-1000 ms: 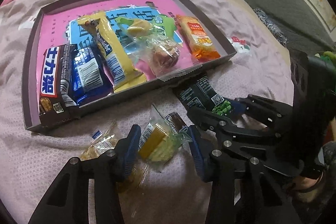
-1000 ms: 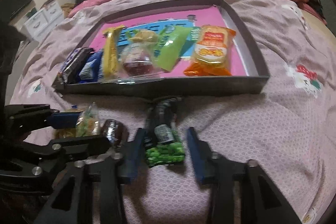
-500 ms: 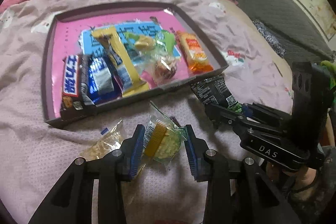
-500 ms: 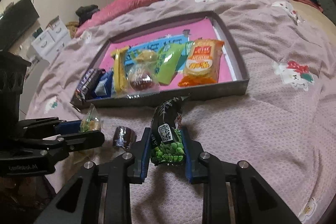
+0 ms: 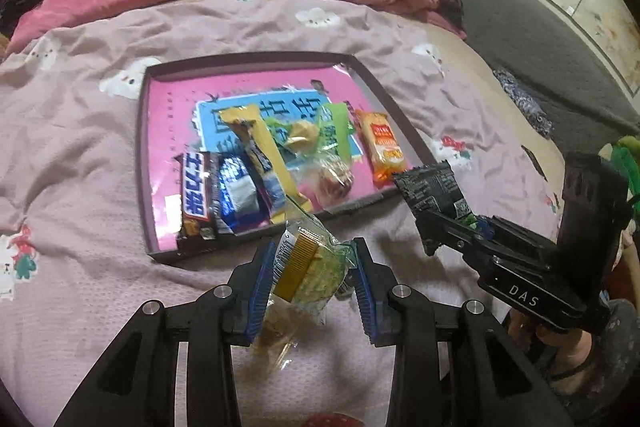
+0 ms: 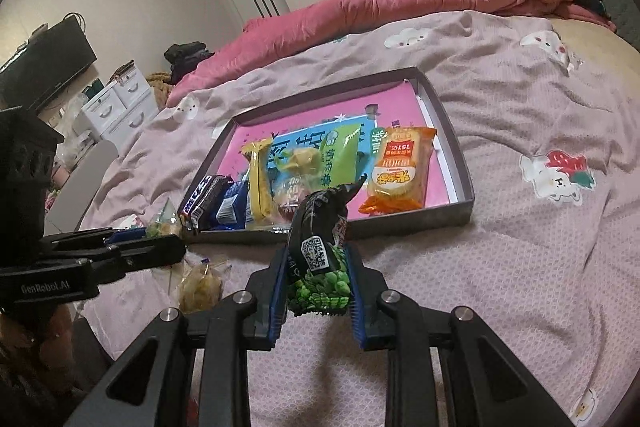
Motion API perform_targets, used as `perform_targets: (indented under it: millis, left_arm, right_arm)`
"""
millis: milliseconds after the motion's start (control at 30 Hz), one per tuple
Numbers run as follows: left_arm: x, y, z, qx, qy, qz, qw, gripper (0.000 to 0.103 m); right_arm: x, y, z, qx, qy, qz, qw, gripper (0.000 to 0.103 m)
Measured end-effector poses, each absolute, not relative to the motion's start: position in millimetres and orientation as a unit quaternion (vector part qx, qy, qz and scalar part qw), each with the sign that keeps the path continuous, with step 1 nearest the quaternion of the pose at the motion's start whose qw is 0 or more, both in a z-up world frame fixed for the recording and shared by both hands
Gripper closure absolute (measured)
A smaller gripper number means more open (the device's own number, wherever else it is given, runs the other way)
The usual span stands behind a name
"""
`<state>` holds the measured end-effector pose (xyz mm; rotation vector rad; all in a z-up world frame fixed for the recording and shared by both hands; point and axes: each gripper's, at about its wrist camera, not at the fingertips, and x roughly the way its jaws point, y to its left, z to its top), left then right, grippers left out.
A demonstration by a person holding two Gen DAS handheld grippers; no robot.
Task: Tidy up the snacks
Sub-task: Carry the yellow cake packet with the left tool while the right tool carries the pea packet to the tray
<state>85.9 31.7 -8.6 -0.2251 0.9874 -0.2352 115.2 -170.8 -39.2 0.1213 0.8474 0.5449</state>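
A clear packet with a gold band (image 5: 306,267) is clamped between the blue pads of the left gripper (image 5: 310,285), whose jaws were just closing on it, and it is held above the pink bedsheet (image 5: 80,267), at 6 o'clock from the tray (image 5: 142,163). A black packet of green peas (image 6: 318,267) is pinched tight in the right gripper (image 6: 318,291), at 6 o'clock from the same tray, where a chocolate bar (image 5: 196,195), a yellow bar (image 5: 264,155) and an orange packet (image 5: 382,147) are laid. A loose clear packet (image 6: 200,283) is left on the sheet at 9 o'clock from the right gripper.

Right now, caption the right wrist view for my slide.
Right gripper shut on a black pea packet, lifted before the snack tray on the bed.
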Motion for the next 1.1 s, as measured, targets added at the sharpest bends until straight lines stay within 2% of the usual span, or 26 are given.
perform_targets:
  millis: [600, 1100]
  left_arm:
    - [99.6, 63.7, 5.4, -0.133, 0.45, -0.049, 0.882, 0.064]
    - [125.6, 46.5, -9.8, -0.131, 0.455, -0.043, 0.88, 0.064]
  right_arm:
    - [131.2, -174.1, -29.7, 0.062, 0.378, 0.26, 0.886, 0.076]
    - [139.2, -169.4, -30.2, 0.058, 0.373, 0.271, 0.886, 0.076]
